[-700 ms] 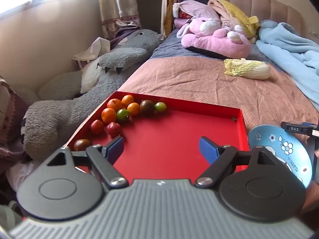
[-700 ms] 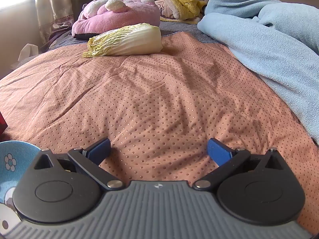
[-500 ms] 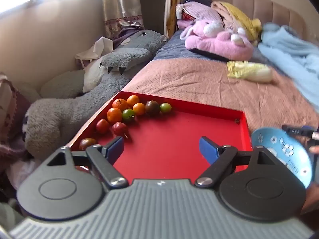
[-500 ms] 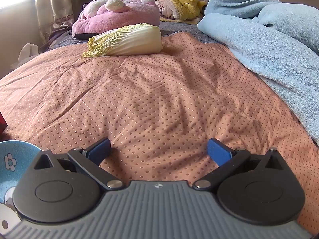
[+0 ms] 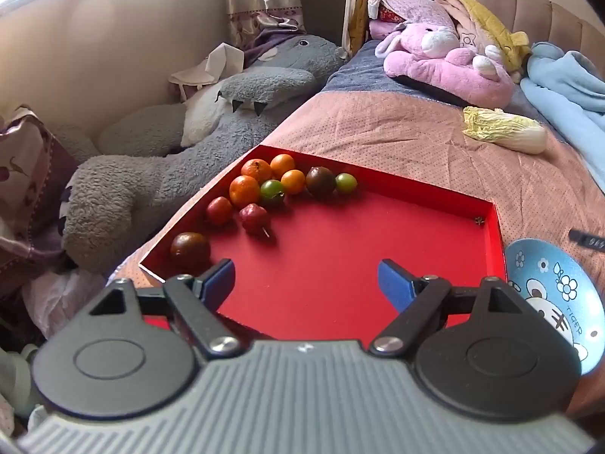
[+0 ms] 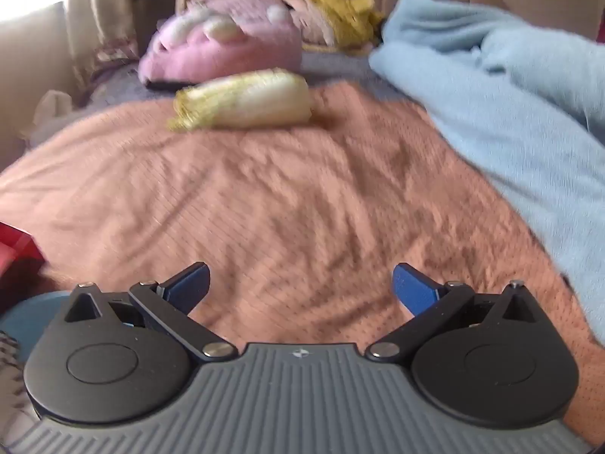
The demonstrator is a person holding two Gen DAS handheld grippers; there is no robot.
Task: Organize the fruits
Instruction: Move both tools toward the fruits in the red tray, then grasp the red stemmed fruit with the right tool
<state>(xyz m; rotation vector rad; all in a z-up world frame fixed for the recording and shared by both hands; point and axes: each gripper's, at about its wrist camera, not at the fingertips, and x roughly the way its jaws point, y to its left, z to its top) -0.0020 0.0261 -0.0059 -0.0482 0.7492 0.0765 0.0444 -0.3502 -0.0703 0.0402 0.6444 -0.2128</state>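
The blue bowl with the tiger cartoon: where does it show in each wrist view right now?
Left wrist: the blue bowl sits at the right edge, just right of the red tray.
Right wrist: only a blurred blue sliver at lower left, behind the right claw.
Shared landmark: the napa cabbage on the bedspread.

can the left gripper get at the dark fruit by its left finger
Probably yes: the left gripper is open over the tray, and the dark fruit lies apart from the others, nothing between.
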